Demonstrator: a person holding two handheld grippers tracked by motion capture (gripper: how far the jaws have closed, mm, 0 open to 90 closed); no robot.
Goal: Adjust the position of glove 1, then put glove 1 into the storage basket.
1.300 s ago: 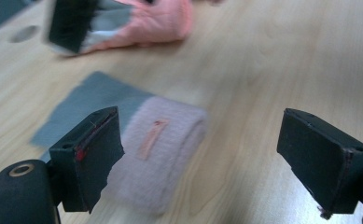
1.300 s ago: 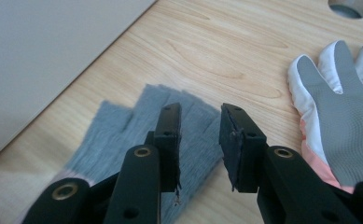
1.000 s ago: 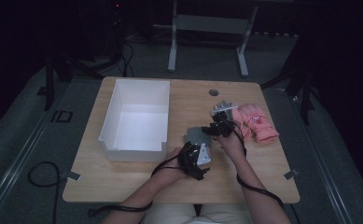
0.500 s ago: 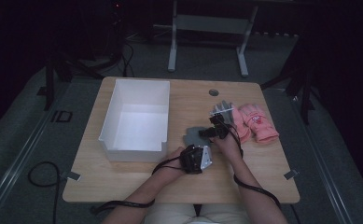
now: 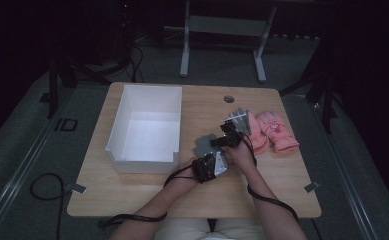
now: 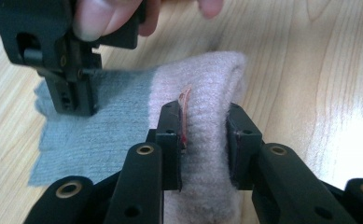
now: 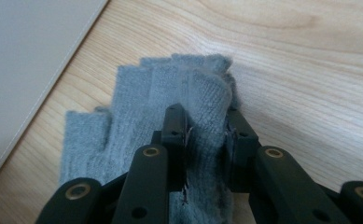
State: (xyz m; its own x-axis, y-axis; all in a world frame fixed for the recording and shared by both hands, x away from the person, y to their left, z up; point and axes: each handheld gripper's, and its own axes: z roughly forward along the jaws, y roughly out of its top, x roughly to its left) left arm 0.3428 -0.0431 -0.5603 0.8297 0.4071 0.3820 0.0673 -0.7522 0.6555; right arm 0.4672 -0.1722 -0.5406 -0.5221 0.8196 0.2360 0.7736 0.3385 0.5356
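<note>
Grey knit glove (image 7: 137,135), pale pink cuff (image 6: 207,116); pink gloves (image 5: 274,131); white bin (image 5: 144,160).

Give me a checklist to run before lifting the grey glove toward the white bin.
1. Left gripper on the glove's pale cuff: ok, jaws just closed on a fold.
2. Right gripper on the grey knit: ok, jaws just closed, pinching a ridge.
3. Grips spaced apart: ok.
4. Bin free of things: ok.
5. Pink gloves out of the way: ok, off to the right.
6. Grip firmness: cannot tell.
</note>
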